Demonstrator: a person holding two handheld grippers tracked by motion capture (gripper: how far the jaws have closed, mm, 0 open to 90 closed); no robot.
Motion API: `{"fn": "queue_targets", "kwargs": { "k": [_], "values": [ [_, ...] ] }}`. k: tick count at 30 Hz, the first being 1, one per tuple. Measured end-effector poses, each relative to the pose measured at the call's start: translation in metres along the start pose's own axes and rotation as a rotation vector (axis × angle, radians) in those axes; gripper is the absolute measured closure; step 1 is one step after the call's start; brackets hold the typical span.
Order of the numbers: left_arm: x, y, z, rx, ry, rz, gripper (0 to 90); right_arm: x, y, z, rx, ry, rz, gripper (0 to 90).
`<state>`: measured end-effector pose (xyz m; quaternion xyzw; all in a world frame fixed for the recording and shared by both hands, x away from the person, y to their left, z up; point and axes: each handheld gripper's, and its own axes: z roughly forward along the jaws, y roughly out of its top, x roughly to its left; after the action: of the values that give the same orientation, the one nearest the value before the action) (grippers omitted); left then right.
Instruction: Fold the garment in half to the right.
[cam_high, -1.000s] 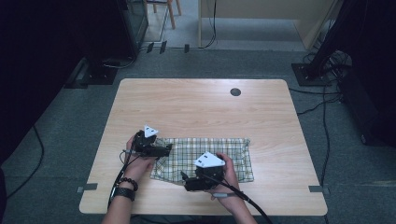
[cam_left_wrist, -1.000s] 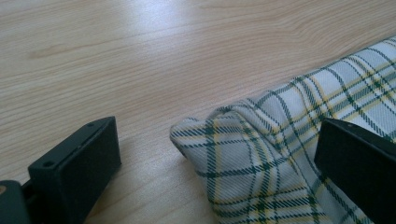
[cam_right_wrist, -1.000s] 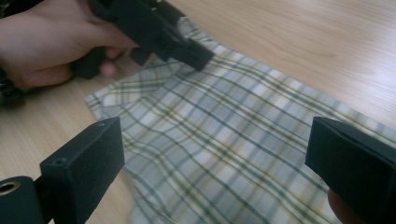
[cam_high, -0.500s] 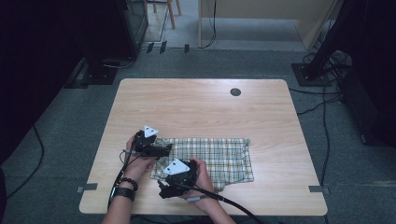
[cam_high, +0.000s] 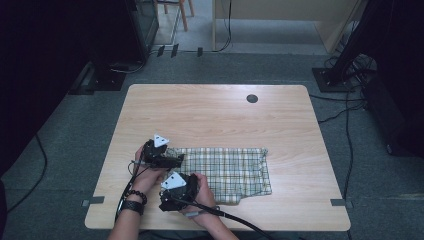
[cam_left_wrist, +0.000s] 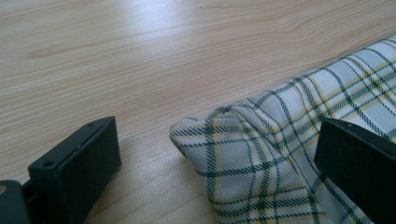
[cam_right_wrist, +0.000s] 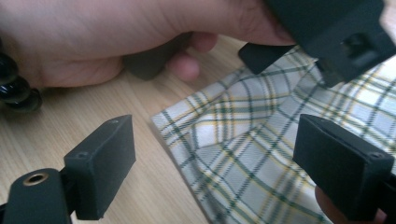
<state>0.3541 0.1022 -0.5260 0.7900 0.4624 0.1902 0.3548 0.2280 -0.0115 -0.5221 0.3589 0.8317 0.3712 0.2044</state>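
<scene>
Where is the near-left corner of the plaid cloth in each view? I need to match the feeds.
High view: the green-and-yellow plaid folded cloth has that corner at lower centre-left, under the right tool.
Left gripper view: the cloth's other left corner, lower centre.
Right gripper view: centre, between the open jaws.
Shared landmark: the light wooden table.

Around the plaid cloth (cam_high: 225, 170) most of the wooden table (cam_high: 210, 115) lies bare: the whole far half, broken only by a small dark round grommet (cam_high: 252, 98), and a wide strip beyond its right edge. At its left end both grippers and hands crowd close together, leaving little room.
</scene>
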Motion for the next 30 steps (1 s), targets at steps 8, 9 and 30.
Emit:
{"fn": "queue_targets", "kwargs": {
  "k": [8,9,30],
  "values": [
    [0.001,-0.001,-0.002,-0.004,-0.034,0.005,0.6,0.006,-0.005,0.008,-0.001,0.012,0.031,21.1],
    [0.000,-0.001,-0.001,-0.004,-0.033,0.008,0.6,0.006,-0.005,0.008,-0.002,0.013,0.038,22.3],
    [0.008,-0.004,-0.012,-0.055,-0.143,-0.033,68.9,0.012,-0.008,0.002,-0.036,-0.053,-0.015,82.5]
  ]
}}
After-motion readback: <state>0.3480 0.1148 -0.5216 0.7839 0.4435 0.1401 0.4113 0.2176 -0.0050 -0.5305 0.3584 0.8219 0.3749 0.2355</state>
